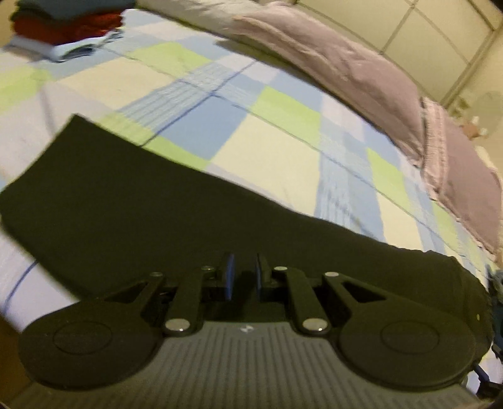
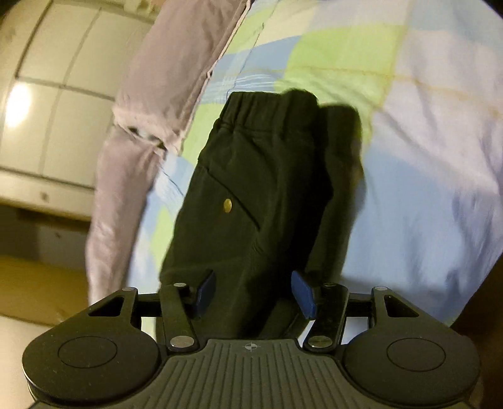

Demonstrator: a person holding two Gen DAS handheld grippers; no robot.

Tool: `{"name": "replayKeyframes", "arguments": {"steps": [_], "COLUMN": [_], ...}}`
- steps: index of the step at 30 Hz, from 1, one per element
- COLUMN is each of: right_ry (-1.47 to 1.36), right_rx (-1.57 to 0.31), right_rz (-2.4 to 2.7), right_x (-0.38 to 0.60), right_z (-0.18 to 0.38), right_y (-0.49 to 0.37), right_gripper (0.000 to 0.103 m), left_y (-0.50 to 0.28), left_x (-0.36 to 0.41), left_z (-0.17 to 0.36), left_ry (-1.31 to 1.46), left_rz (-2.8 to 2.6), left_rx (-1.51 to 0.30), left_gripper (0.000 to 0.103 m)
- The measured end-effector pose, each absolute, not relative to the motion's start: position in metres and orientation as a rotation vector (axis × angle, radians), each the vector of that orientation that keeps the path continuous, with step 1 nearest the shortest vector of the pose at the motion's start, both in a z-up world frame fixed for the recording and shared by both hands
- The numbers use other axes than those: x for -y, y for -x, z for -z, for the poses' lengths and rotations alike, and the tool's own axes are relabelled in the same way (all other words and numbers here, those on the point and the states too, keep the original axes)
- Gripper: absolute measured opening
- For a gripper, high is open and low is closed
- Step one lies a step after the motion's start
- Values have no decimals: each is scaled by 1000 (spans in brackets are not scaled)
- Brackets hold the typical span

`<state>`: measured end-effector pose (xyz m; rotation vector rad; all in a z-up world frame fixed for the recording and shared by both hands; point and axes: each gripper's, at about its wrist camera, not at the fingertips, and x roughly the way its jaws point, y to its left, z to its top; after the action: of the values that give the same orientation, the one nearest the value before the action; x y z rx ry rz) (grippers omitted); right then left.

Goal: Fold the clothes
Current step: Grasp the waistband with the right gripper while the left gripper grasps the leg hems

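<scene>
Both tongs sit low over a pair of dark trousers [image 1: 132, 201] spread on the bed. Left tongs [image 1: 244, 277] have their blue pads drawn to a narrow gap with dark cloth right in front of them; whether any fabric is pinched between them I cannot tell. Right tongs [image 2: 255, 292] stand wide, one pad on each side of the trousers [image 2: 261, 176], which run away from them toward the elastic waistband [image 2: 267, 100]. A slanted pocket with a small brass button [image 2: 227, 205] shows on the cloth. From the left view the trousers lie as a long flat band across the checked bedspread [image 1: 251, 103] of blue, green and cream squares. Two lilac pillows [image 1: 361, 78] line the far edge of the bed. A stack of folded clothes [image 1: 67, 28], red among them, rests at the far corner, well apart from the trousers.
</scene>
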<state>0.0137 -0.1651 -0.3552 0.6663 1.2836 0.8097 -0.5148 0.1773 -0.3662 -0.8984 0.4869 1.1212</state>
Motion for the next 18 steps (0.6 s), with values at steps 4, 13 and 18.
{"name": "replayKeyframes", "arguments": {"steps": [4,13,18], "right_ry": [-797,-830,-629], "right_rx": [-1210,-1164,-981], "right_rz": [-842,-893,-934], "right_x": [177,164,164], "right_z": [370,406,355], "right_y": [-15,-30,-3], "right_gripper": [58,17,15], "left_y": [515,557,580], "left_x": [-177,-143,-127], "left_z": [377,397,376], "left_ry": [823,765,732], "left_rz": [-1041,-1062,-1104], "left_rx": [-458,-331,-293], "left_gripper": [9,8,8]}}
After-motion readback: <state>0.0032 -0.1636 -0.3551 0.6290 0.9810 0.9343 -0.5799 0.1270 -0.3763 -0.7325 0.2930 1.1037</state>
